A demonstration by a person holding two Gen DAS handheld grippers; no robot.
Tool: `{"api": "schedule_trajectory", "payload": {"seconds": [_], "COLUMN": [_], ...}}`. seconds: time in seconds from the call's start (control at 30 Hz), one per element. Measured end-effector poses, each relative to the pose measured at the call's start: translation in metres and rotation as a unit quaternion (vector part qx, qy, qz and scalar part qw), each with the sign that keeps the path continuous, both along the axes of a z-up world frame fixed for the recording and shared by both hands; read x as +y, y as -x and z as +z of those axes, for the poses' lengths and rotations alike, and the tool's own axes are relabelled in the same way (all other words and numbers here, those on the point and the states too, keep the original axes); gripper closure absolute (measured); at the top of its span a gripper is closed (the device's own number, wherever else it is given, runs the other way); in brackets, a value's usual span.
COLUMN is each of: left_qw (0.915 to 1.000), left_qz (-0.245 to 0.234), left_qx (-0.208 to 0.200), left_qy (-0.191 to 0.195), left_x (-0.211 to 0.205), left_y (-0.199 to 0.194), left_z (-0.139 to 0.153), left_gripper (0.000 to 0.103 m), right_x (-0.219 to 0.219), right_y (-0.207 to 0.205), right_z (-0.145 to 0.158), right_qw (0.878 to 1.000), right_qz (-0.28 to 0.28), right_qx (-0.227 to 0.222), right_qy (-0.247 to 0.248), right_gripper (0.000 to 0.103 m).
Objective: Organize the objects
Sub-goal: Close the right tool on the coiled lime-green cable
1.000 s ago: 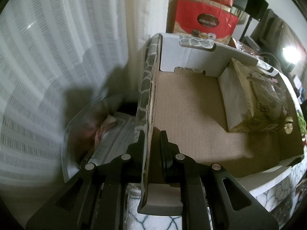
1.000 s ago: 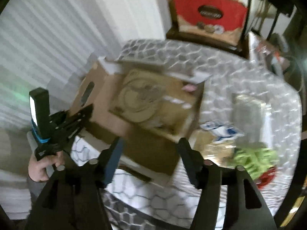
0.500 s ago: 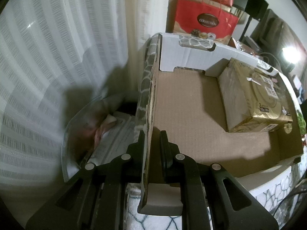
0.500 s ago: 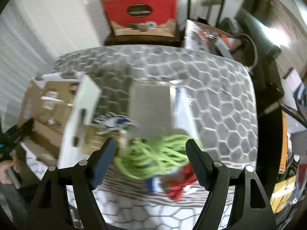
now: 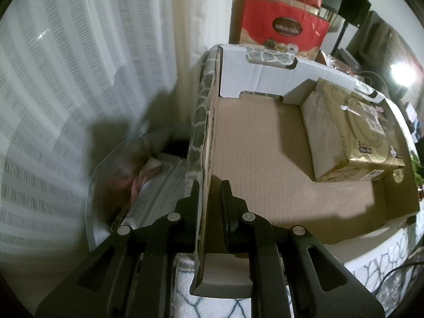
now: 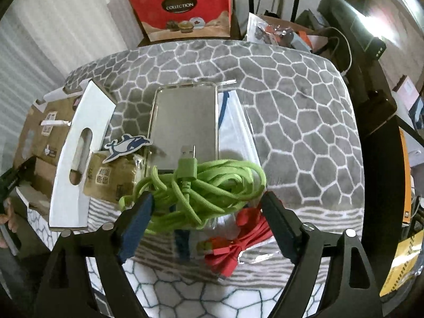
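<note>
Right tool (image 6: 206, 209) spreads its jaws, which have just been opening, wide above the green cable (image 6: 201, 185), nothing pinched yet. Loose loops drape over the clear case (image 6: 185, 116) and sit beside the red cable (image 6: 238, 241); a snag could drag both. Left tool (image 5: 210, 206) clamps the cardboard box (image 5: 265, 159) wall; a tug might tip it
</note>
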State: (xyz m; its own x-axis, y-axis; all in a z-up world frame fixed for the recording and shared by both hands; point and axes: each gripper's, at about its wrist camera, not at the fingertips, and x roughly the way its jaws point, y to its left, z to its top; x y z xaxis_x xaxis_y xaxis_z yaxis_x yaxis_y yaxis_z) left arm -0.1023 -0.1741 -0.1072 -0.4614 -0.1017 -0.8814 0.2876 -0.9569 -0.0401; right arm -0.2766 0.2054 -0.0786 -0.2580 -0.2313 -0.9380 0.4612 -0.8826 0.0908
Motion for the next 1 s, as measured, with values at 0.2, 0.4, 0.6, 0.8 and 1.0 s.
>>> {"api": "schedule_trajectory", "payload": {"seconds": [0.2,0.4,0.6,0.8,1.0], "left_qw": [1.0,1.0,1.0,1.0,1.0], "left_qz": [0.0,0.001,0.001,0.001,0.002], "left_qx": [0.0,0.001,0.0,0.0,0.0], "left_qy": [0.0,0.0,0.0,-0.001,-0.002], "left_x": [0.0,0.001,0.001,0.001,0.001], "left_y": [0.0,0.0,0.0,-0.001,0.0], "left_z": [0.0,0.0,0.0,0.0,0.0], "left_gripper": [0.091,0.09,0.09,0.091,0.091], "right_x": [0.008,0.014,0.021,0.021,0.018], "right_y": [0.006,0.012,0.014,0.013,0.009], "right_z": [-0.007,-0.009,0.002,0.012,0.018], "right_qw": [1.0,1.0,0.999,0.998,0.998], "right_qz": [-0.025,-0.027,-0.032,-0.025,-0.019], "right_qx": [0.0,-0.005,0.0,-0.001,0.011], "right_qy": [-0.013,0.011,0.036,0.058,0.054], "right_gripper": [0.008,0.011,0.047,0.076,0.087]}}
